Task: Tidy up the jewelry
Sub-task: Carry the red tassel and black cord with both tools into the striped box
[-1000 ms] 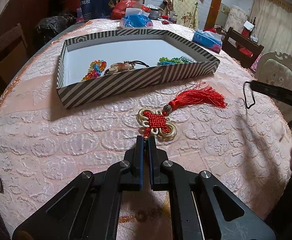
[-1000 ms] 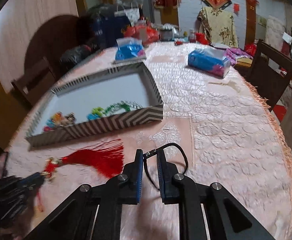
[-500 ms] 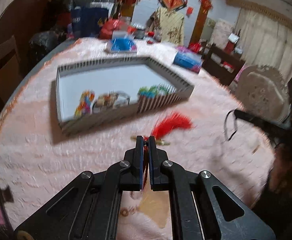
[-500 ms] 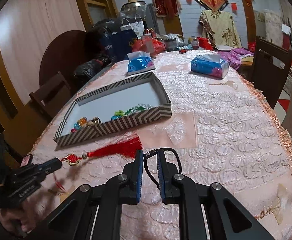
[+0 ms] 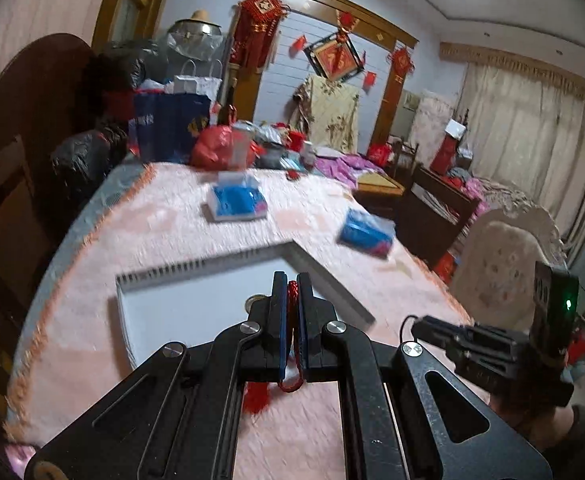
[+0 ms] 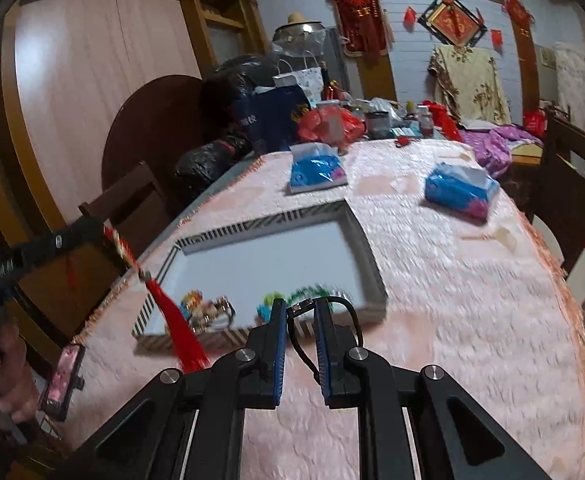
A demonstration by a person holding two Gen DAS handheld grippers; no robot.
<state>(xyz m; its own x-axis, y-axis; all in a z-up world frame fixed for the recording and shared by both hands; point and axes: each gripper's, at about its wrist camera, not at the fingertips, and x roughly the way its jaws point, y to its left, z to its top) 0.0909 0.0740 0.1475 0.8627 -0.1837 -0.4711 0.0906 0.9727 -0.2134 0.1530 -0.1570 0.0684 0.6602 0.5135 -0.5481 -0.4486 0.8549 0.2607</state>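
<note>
box (image 6: 366,248) on table (image 6: 472,320) | beads (image 6: 204,306) in box | tissue packs (image 6: 318,168) behind box

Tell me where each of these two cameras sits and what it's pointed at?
Left wrist: rides on the left gripper, looking along its fingers over the striped box; the red tassel ornament is pinched between them, and the right gripper enters at right.
Right wrist: rides on the right gripper, which grips a black cord; the left gripper dangles the ornament at left.
Shared: box, pink tablecloth, both blue tissue packs.
</note>
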